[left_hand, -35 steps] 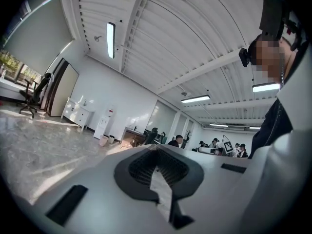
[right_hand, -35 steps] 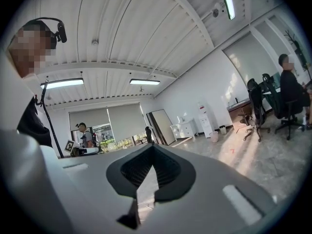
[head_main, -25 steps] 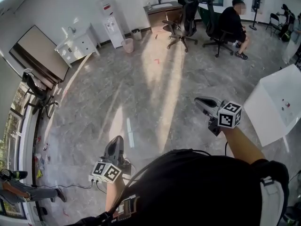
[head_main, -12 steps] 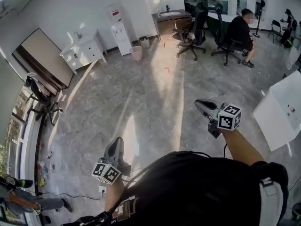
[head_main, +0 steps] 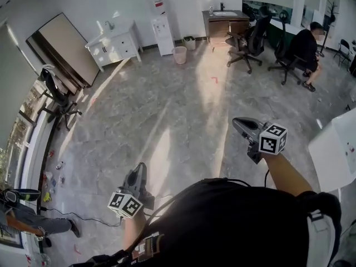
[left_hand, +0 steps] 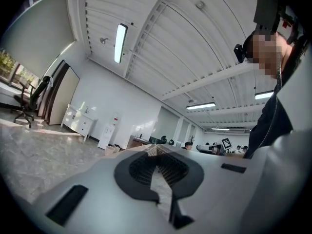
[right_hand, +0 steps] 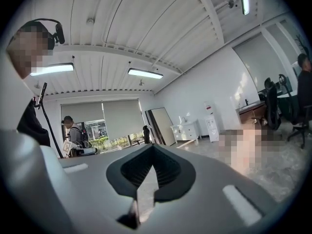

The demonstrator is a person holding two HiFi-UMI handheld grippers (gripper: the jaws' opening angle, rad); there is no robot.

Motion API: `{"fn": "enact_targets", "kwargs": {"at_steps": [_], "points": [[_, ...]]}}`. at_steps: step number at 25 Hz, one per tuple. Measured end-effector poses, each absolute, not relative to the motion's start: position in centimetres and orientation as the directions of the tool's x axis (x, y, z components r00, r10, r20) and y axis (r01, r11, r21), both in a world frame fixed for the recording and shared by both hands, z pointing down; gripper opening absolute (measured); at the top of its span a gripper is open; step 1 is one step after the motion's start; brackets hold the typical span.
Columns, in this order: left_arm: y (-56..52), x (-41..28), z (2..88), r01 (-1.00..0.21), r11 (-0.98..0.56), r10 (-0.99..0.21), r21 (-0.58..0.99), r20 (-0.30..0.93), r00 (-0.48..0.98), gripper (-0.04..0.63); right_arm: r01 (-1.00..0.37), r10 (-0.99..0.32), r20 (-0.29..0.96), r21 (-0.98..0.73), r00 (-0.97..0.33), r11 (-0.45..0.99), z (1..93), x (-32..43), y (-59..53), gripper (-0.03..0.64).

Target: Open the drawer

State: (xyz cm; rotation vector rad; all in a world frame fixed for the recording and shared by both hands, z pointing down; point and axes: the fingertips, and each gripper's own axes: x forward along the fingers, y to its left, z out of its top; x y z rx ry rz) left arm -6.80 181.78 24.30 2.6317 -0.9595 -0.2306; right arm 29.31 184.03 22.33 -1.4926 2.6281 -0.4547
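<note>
A white cabinet with drawers (head_main: 114,46) stands against the far wall, a tap and basin on top. It also shows small in the left gripper view (left_hand: 80,123) and the right gripper view (right_hand: 187,130). All its drawers look closed. My left gripper (head_main: 139,168) is held level at my lower left, far from the cabinet. Its jaws meet at the tip (left_hand: 155,147) with nothing between them. My right gripper (head_main: 238,121) is level at my right, its jaws closed (right_hand: 152,146) and empty.
A water dispenser (head_main: 161,24), a pink bin (head_main: 179,54) and a brown desk (head_main: 225,22) line the far wall. Office chairs (head_main: 250,38) and a seated person (head_main: 306,49) are at far right. A white table (head_main: 339,149) is at right, a black chair (head_main: 55,96) at left.
The head view has moved across the grey floor toward the far wall: the cabinet, dispenser and desk have shifted right and grown. Both grippers keep the same shut pose before my body.
</note>
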Motion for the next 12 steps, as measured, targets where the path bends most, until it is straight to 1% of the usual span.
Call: {"fn": "enact_targets", "kwargs": {"at_steps": [6, 12], "points": [[179.2, -9.1, 25.4, -0.652, -0.665, -0.704, 0.366, -0.016, 0.71, -0.009, -0.783, -0.801, 0.087, -0.295, -0.593, 0.547, 23.6, 26.7, 178.5, -0.007], [174.8, -7.0, 25.4, -0.709, -0.611, -0.759, 0.352, -0.005, 0.651, -0.009, -0.737, -0.758, 0.074, -0.313, -0.648, 0.599, 24.4, 29.0, 171.6, -0.008]]}}
